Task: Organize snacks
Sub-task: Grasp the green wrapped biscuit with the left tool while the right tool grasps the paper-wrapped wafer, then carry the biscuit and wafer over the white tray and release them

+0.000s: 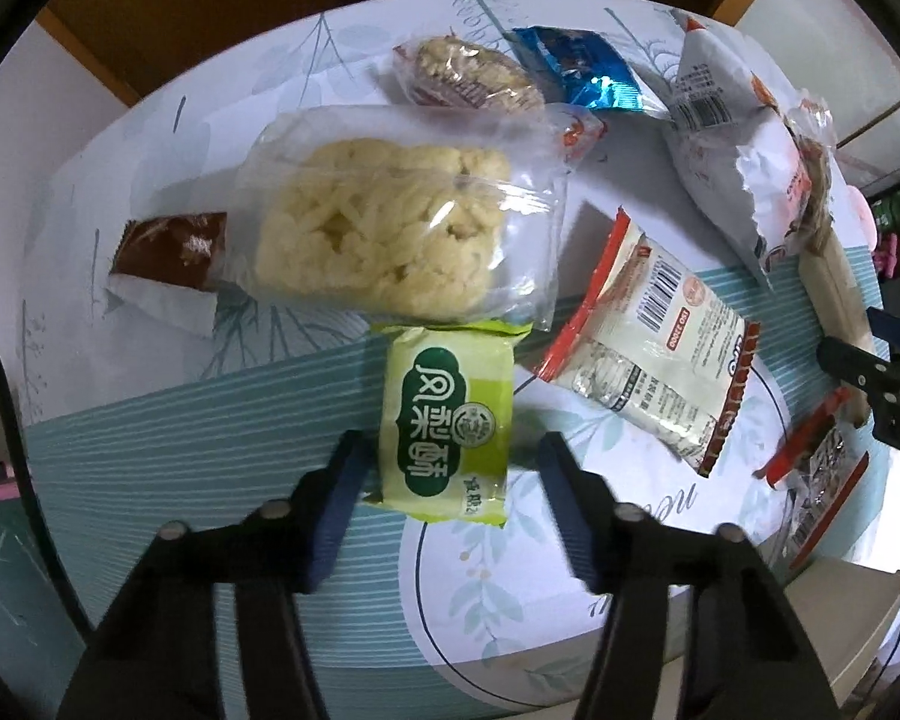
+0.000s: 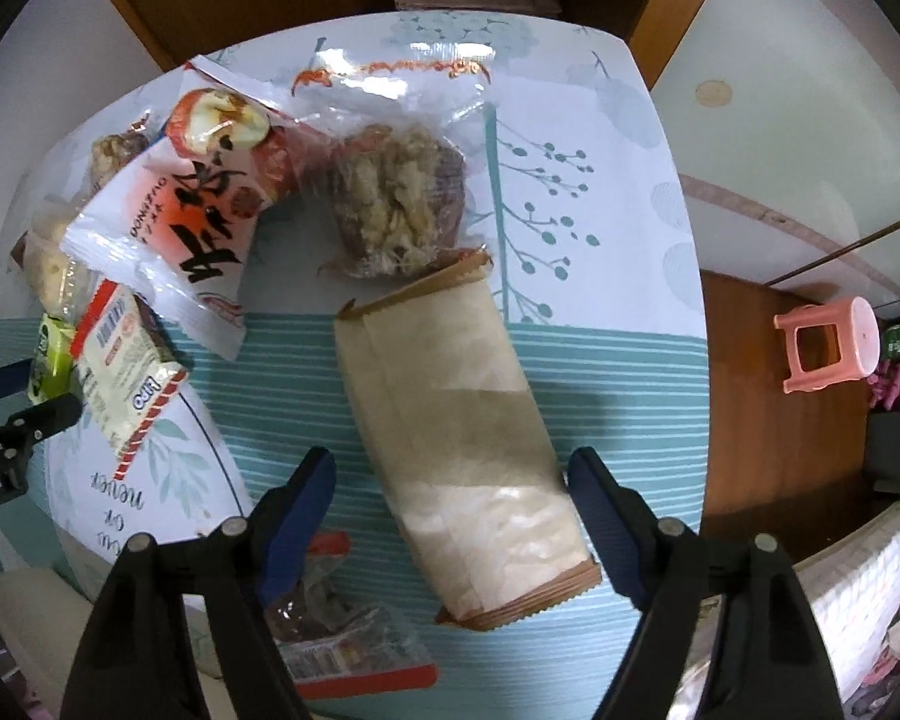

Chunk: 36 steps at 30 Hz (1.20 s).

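Snacks lie on the leaf-patterned bench [image 1: 150, 396]. Left gripper [image 1: 447, 465] has its jaws spread around a shiny green plastic cake packet [image 1: 444, 420]. Right gripper [image 2: 450, 480] has its jaws spread around a long, crinkly tan paper packet [image 2: 456, 450].

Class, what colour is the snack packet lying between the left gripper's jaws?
Light green packet with darker green label and white characters; clearest in the left wrist view.

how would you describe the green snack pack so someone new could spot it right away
Look at the table with the teal striped cloth, then at the big clear bag of pale yellow puffed snacks. The green pack lies just below it, between the open fingers of the left gripper. It is the only lime-green wrapper there, with large white characters.
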Available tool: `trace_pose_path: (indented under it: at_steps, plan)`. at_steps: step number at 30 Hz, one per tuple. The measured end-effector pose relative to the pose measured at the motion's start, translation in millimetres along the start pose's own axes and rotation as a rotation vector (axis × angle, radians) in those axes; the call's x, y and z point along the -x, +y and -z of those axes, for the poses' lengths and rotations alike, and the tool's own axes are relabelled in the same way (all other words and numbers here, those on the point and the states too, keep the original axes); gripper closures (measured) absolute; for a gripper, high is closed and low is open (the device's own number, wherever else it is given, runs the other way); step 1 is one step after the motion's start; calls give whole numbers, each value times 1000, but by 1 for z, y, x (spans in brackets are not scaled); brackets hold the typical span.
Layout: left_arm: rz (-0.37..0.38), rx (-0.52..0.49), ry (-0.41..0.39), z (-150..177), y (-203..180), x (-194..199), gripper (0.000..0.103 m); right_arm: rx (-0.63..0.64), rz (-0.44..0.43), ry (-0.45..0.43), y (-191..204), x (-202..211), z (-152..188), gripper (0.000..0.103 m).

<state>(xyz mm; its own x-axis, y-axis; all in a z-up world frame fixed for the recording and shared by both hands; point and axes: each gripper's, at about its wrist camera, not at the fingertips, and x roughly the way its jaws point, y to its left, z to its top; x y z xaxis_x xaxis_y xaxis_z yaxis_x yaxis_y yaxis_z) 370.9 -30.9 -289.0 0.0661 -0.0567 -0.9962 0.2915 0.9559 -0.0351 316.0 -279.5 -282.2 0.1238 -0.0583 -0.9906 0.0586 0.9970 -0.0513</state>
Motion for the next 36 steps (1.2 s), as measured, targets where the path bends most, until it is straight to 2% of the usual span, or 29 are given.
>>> trace_pose_path:
  at_steps: [2, 7, 16, 26, 31, 33, 36]
  plan:
    - [3, -4, -3, -2, -6, 1, 67, -3, -6, -2, -1, 0, 1, 31]
    - [-9, -8, -22, 2, -12, 4, 68, 11, -9, -2, -1, 3, 2, 45]
    - [-26, 3, -69, 20, -14, 17, 69, 18, -10, -14, 15, 14, 12, 46]
    - [-64, 31, -212, 34, -10, 83, 69, 19, -26, -140, 23, 67, 22, 49]
    - [-70, 35, -276, 36, -8, 124, 69, 11, -47, -207, 22, 99, 31, 49]
    - [-70, 32, -313, 44, -10, 148, 69, 15, -55, -242, 20, 114, 38, 49]
    - [-60, 31, -354, 53, -15, 164, 69, 14, -92, -288, 17, 136, 49, 49]
